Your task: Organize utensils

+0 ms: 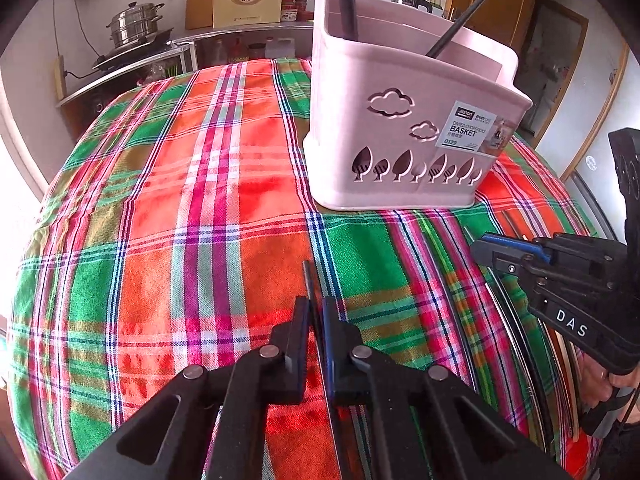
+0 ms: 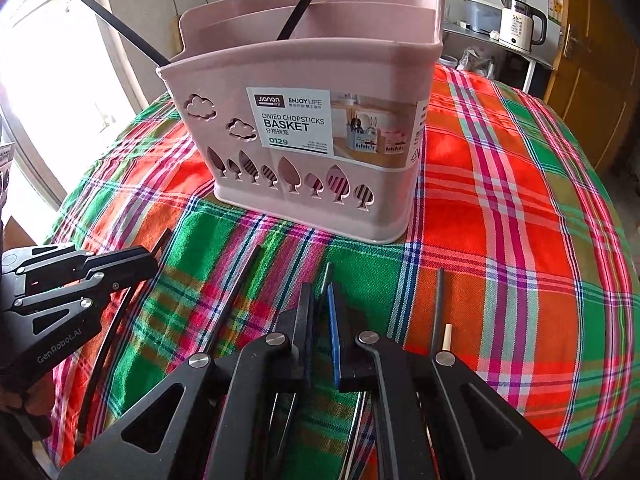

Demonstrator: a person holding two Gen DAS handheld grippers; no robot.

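Note:
A pink divided chopsticks basket [image 1: 404, 120] [image 2: 312, 128] stands on the plaid tablecloth, with two dark chopsticks [image 1: 348, 0] [image 2: 296, 12] leaning inside. My left gripper [image 1: 316, 312] is shut on a dark chopstick [image 1: 308, 280], low over the cloth in front of the basket. My right gripper [image 2: 320, 304] is shut on a dark chopstick [image 2: 326, 274] too, just above the cloth. The right gripper [image 1: 492, 252] also shows at the right of the left wrist view; the left gripper [image 2: 148, 260] shows at the left of the right wrist view.
Several more chopsticks lie on the cloth: dark ones [image 2: 236, 292] [image 2: 440, 304] and a pale one [image 2: 447, 336]. A steamer pot [image 1: 134, 24] and shelf stand beyond the table; a kettle [image 2: 520, 24] sits at the back right.

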